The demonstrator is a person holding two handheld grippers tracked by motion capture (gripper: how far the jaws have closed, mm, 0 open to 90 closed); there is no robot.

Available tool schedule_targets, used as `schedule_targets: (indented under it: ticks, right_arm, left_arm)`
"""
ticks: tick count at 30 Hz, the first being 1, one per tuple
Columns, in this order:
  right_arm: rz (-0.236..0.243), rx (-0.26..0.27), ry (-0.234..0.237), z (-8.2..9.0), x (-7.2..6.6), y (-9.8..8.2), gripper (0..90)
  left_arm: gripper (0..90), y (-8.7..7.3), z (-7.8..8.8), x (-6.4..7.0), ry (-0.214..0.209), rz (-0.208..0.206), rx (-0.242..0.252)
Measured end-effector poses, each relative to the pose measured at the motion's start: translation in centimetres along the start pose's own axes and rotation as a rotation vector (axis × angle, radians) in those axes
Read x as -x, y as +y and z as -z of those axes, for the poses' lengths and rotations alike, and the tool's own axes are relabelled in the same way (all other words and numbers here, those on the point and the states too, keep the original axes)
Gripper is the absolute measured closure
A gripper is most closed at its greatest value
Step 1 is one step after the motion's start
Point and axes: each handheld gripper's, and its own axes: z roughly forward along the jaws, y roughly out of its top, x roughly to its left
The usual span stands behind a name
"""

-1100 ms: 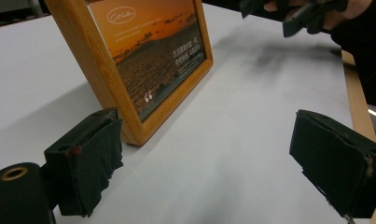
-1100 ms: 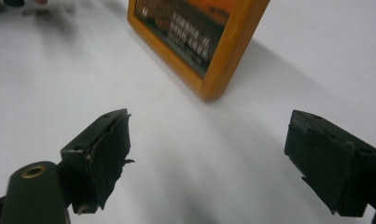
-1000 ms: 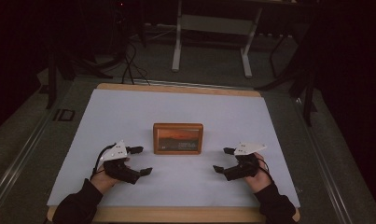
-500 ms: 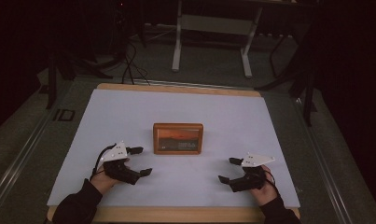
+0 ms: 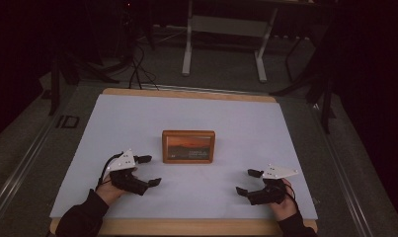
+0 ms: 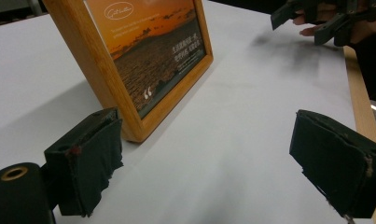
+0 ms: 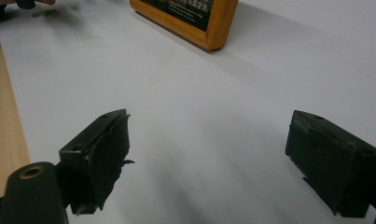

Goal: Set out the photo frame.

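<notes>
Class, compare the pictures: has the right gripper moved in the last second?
Yes. In the high view the right gripper has drawn back from the picture frame, toward the table's near edge and slightly outward.

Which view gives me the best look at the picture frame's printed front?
The left gripper view: the picture frame stands close, its sunset print and text lines showing. The high view shows the whole frame but small. The right gripper view catches just a lower corner.
</notes>
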Motion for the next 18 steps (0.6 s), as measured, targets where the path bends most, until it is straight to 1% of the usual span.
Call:
schedule_targets:
  ticks: [6, 11, 12, 18]
  right_arm:
    - [-0.003, 0.003, 0.001, -0.22, 0.17, 0.02, 13.3]
    - [0.006, -0.003, 0.000, -0.32, 0.22, -0.03, 13.4]
    - [0.004, -0.003, 0.008, -0.33, 0.25, -0.06, 13.3]
    - [0.005, -0.008, 0.000, -0.23, 0.30, -0.07, 13.3]
  left_arm:
    - [9.6, -0.07, -0.03, 0.03, -0.002, -0.002, -0.004]
    - [9.6, -0.12, -0.01, 0.02, -0.004, 0.000, -0.004]
    - [9.6, -0.14, -0.01, 0.01, -0.003, 0.001, -0.004]
    - [9.6, -0.23, 0.09, -0.08, -0.001, 0.005, -0.002]
